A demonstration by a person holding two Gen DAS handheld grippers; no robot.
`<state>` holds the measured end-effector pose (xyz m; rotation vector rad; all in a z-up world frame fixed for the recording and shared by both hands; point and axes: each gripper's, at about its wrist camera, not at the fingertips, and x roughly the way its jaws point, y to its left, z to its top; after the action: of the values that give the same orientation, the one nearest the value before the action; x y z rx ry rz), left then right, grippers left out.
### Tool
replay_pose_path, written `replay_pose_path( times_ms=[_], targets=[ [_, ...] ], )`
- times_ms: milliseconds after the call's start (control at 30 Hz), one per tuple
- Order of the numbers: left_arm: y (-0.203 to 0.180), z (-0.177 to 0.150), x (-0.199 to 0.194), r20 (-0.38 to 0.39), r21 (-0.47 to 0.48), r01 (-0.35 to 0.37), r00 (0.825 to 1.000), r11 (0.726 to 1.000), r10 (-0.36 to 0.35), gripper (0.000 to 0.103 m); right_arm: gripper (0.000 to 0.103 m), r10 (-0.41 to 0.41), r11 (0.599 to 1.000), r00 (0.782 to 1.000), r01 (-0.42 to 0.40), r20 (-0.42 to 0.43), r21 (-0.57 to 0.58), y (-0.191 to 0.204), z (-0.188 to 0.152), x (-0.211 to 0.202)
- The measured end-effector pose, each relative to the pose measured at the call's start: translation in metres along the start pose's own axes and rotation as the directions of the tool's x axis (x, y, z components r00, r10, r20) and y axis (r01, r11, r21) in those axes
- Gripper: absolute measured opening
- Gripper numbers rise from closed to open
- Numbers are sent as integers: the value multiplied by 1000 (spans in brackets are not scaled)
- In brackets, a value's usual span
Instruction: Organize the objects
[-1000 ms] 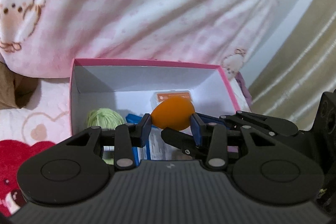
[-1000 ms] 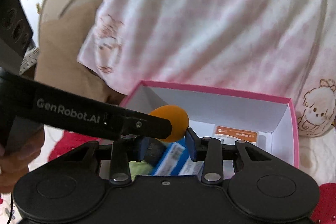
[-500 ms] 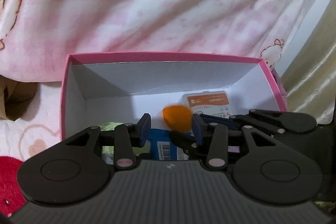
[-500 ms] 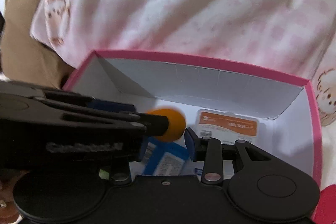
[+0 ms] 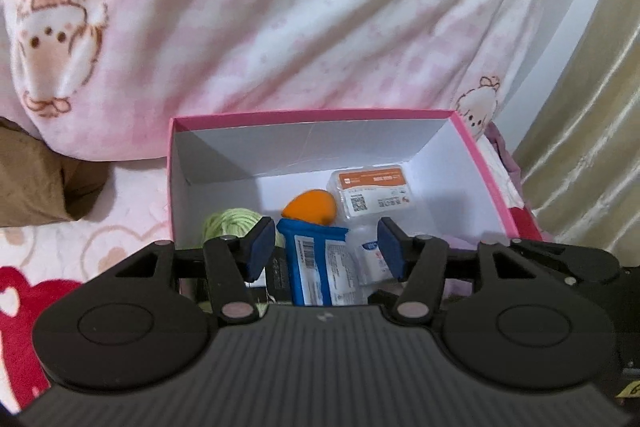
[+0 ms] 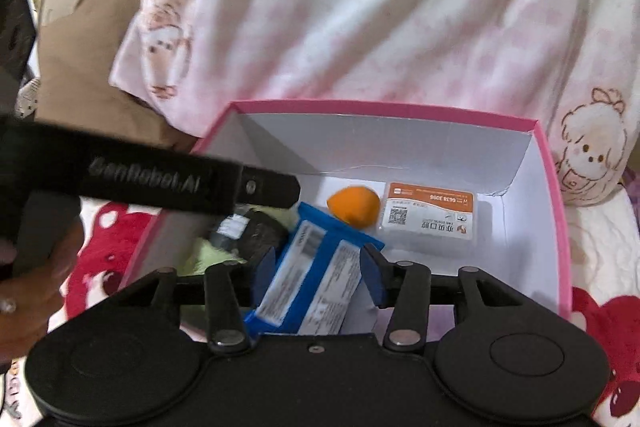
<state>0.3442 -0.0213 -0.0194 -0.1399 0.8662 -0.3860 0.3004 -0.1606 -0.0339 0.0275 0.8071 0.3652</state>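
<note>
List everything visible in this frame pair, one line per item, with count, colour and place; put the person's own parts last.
box: 1, pink outside and white inside, open, on the bedding
sponge: 1, orange, egg-shaped, on the box floor near the back
flat pack: 1, clear with orange-and-white label, in the box right of the sponge
packet: 1, blue with white label, in the box, front middle
yarn ball: 1, light green, front left of the box
dark object: 1, black, left of the packet; kind unclear
blanket: 1, pink and white with cartoon prints, behind the box
left gripper: 1, black with blue pads, open over the box
right gripper: 1, black with blue pads, open over the packet
hand: 1, at the far left edge of the right wrist view
</note>
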Motion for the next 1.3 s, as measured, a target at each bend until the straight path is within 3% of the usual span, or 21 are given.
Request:
replay_pose_path(
  times_ms=[200, 600, 733, 1067, 1200, 1300],
  targets=[
    [-15, -3, -38, -21, 33, -41, 999, 999, 41, 60, 62, -3, 1000, 999, 4, -44, 23, 2, 11, -37],
    [-44, -13, -108, -23, 60, -83, 996, 995, 85, 64, 73, -62, 997, 998, 63, 28, -45, 23, 23, -137],
    [-52, -31, -129, -51, 74, -65, 996, 995, 69, 68, 73, -66, 995, 997, 69, 41, -70, 33, 10, -163],
    [-73, -89, -154, -75, 149, -153, 983, 977, 165, 70, 75, -62, 997, 998, 63, 32, -36, 41, -35, -199],
    [-68, -105, -157, -128, 87, -138, 981, 987, 149, 70, 75, -92, 995, 995, 93, 33, -28, 39, -50, -206],
    [-67, -116, -159, -116, 70, -166, 978, 984, 173, 70, 76, -109, 994, 994, 110, 31, -22, 37, -59, -208]
  ],
)
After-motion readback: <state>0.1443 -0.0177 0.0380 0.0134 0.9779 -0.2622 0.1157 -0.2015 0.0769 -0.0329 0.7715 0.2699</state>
